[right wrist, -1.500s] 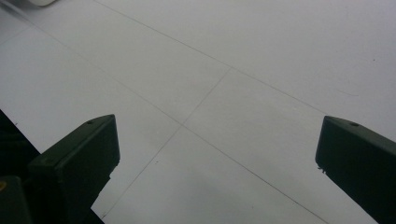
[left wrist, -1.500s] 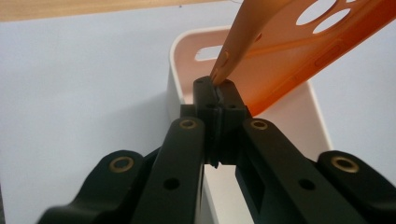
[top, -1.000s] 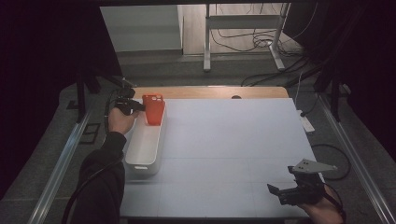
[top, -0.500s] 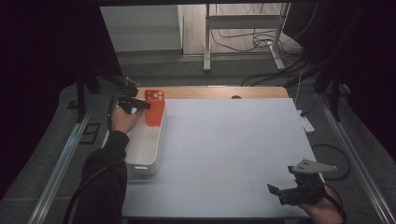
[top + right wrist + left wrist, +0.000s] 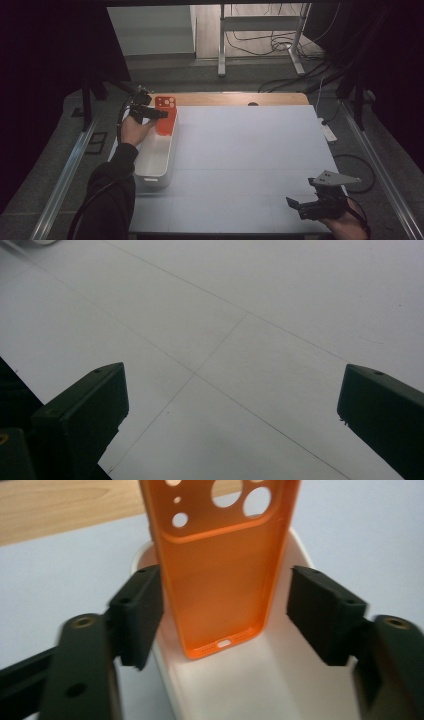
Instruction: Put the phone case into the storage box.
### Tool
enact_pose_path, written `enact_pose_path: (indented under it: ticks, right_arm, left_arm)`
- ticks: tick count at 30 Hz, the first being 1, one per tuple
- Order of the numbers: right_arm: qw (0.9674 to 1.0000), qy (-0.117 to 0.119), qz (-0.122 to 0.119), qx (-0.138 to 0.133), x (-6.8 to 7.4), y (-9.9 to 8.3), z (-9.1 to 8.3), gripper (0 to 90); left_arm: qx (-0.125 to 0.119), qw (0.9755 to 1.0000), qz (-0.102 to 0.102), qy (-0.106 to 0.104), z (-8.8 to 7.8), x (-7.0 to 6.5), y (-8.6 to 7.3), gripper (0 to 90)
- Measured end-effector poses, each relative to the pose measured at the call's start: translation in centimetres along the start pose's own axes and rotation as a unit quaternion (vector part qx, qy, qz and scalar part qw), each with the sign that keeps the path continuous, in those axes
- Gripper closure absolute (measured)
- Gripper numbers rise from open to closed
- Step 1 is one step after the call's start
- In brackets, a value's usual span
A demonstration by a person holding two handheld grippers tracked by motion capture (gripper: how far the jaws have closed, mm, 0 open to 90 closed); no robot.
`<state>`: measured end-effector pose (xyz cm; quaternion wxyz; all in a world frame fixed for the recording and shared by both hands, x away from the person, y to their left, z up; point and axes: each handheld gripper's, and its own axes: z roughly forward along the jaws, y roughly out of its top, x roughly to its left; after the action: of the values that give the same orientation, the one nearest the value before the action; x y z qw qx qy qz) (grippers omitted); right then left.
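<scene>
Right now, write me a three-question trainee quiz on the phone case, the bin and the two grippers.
1. True or false: the left gripper has its pads pressed on the orange phone case.
2. Where does the phone case stand? A) flat on the white table top B) on end at the far end of the white bin C) in the right gripper
3. What lies under the right gripper's jaws?

Key:
1. False. The jaws have just been opening; the case stands between the pads with a gap on each side.
2. B
3. Bare white table top; the jaws are wide apart with nothing between them.
</scene>
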<state>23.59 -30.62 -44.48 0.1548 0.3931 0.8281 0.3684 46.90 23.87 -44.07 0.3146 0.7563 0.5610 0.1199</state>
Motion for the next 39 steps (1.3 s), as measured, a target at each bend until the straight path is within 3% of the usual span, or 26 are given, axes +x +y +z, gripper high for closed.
enact_pose_path:
  ticks: [6,12,25,39]
  right_arm:
    - [1.0000,0.000,0.000,0.001,0.0,0.0,0.0,0.3]
    - [1.0000,-0.001,-0.002,0.003,0.1,0.0,0.0,0.3]
    - [1.0000,-0.001,-0.001,0.005,0.1,0.1,0.1,0.3]
    - [1.0000,-0.002,-0.001,0.006,0.1,0.1,0.1,0.2]
  left_arm:
    - [-0.008,0.9999,0.001,-0.013,-0.6,-0.1,-0.6,8.5]
    - [-0.008,0.9995,0.010,-0.028,-1.1,-0.1,-1.3,1.6]
    - [-0.020,0.9979,0.037,-0.049,-2.4,-1.1,-3.1,0.0]
    - [-0.033,0.9952,0.075,-0.053,-4.0,-2.8,-4.8,0.0]
